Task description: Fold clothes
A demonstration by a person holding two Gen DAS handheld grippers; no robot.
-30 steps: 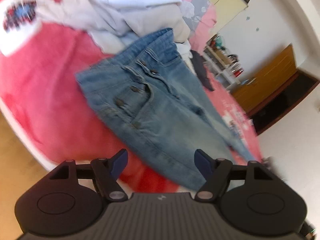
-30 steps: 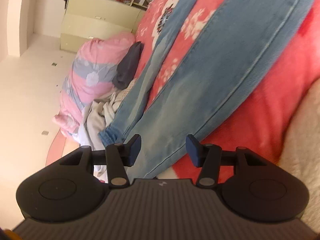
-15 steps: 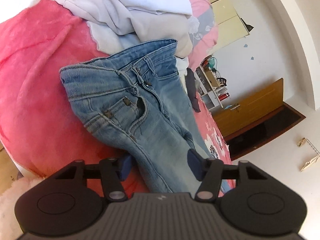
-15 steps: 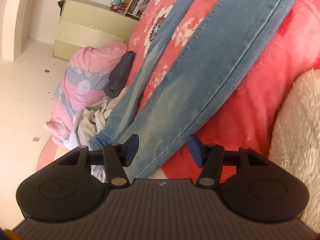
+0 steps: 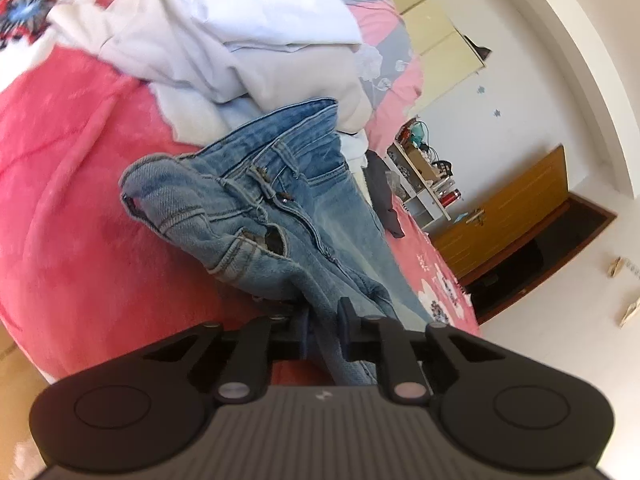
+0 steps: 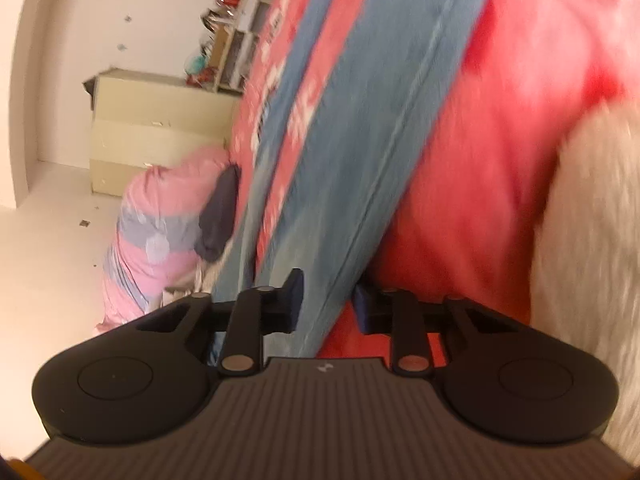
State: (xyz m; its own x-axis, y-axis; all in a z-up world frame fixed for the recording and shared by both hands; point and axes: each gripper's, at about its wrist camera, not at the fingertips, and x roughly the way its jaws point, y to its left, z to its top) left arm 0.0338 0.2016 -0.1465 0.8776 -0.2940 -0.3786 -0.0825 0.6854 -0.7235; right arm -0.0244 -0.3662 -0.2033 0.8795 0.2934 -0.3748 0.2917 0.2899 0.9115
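I'm closing my left gripper [image 5: 323,322] and right gripper [image 6: 327,300] on the jeans [image 5: 280,216] (denim bunching between both).

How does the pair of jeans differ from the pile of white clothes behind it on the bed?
The jeans are blue denim; the white clothes are pale, soft fabric. The jeans stretch out long across the bed; the white clothes sit heaped in a mound. Both rest on the red blanket, and neither is folded yet.

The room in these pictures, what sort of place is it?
Most likely a bedroom at home. Faded blue denim jeans lie on a fuzzy red bed blanket beside a pile of pale crumpled laundry, with a cream chest of drawers by the wall.
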